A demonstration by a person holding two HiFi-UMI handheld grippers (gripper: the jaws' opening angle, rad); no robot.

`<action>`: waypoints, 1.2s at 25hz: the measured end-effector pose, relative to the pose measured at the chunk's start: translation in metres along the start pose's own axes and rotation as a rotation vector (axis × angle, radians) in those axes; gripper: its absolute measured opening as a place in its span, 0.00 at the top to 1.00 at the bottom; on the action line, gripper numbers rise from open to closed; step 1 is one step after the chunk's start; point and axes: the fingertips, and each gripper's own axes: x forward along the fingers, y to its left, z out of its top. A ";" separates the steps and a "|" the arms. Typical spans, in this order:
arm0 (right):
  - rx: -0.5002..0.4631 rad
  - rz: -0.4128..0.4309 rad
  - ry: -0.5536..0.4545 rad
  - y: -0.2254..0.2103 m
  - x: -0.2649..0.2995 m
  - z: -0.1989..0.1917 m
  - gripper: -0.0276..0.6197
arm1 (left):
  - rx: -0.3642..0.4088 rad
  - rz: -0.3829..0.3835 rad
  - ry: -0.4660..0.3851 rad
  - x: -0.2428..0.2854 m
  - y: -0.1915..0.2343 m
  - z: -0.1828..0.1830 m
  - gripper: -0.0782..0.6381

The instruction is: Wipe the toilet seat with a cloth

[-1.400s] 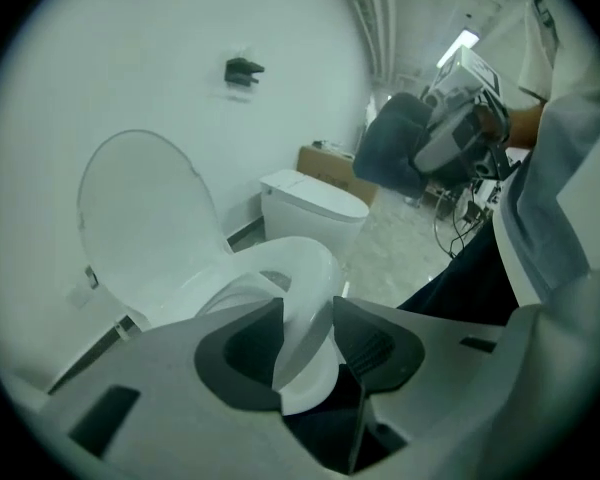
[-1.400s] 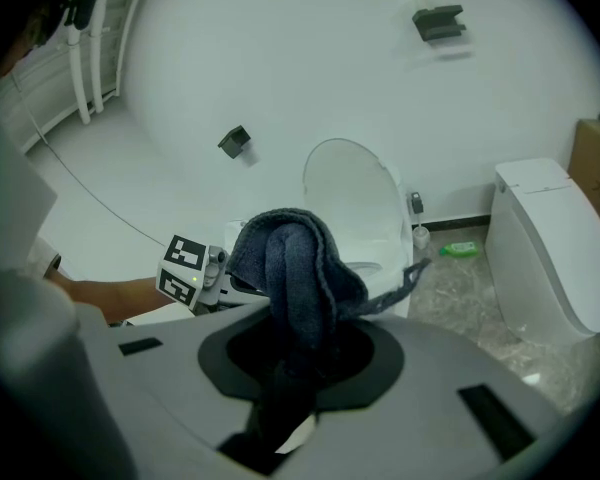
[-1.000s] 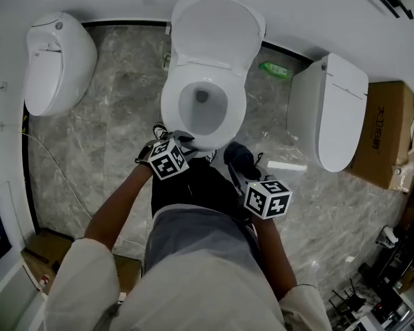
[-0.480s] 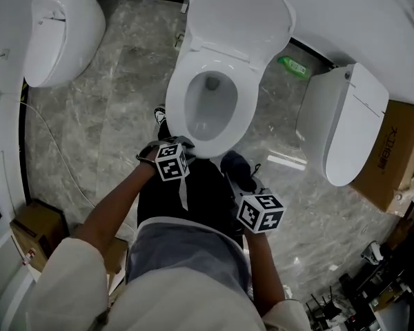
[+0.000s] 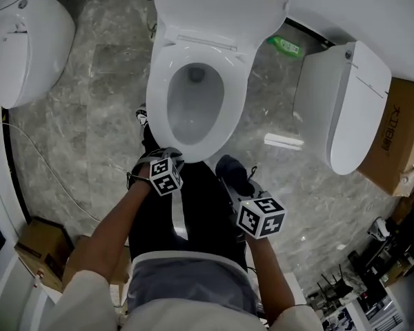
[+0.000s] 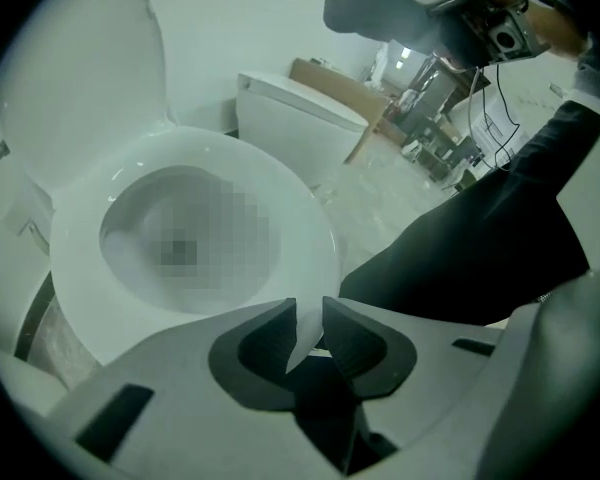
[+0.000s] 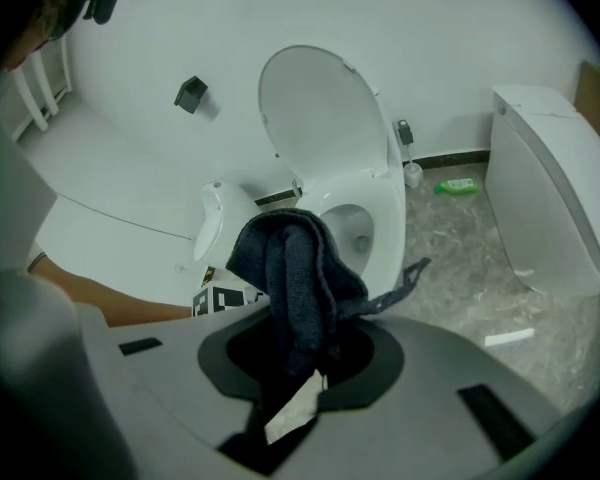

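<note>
The white toilet stands in the middle with its lid raised and its seat down on the bowl. My left gripper is at the seat's front rim. In the left gripper view the seat fills the left, and the left gripper has just been closing. A narrow gap remains, with white rim showing through it; I cannot tell whether the rim lies between the pads. My right gripper hangs right of the bowl's front, shut on a dark blue cloth. That cloth bunches up out of the jaws.
A second toilet stands to the right and a third to the left. A green bottle and a white strip lie on the marble floor. Cardboard boxes sit at right and lower left. A cable runs along the left.
Both grippers have sunk toward the front of the bowl. The left one has come close to the seat's front rim. The head view has moved in, so the toilet looks larger.
</note>
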 end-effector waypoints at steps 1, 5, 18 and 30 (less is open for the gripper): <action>0.004 -0.006 0.000 -0.006 0.004 0.001 0.85 | -0.010 -0.002 -0.001 0.007 0.003 -0.002 0.79; 0.026 -0.026 0.006 -0.024 0.021 0.001 0.85 | -0.047 0.016 0.004 0.028 0.010 -0.011 0.83; 0.094 -0.068 -0.040 -0.063 0.079 0.038 0.85 | -0.227 0.081 -0.050 0.049 0.025 -0.020 0.86; 0.173 -0.086 -0.056 -0.078 0.162 0.108 0.85 | -0.642 0.299 -0.374 -0.050 0.068 -0.015 0.88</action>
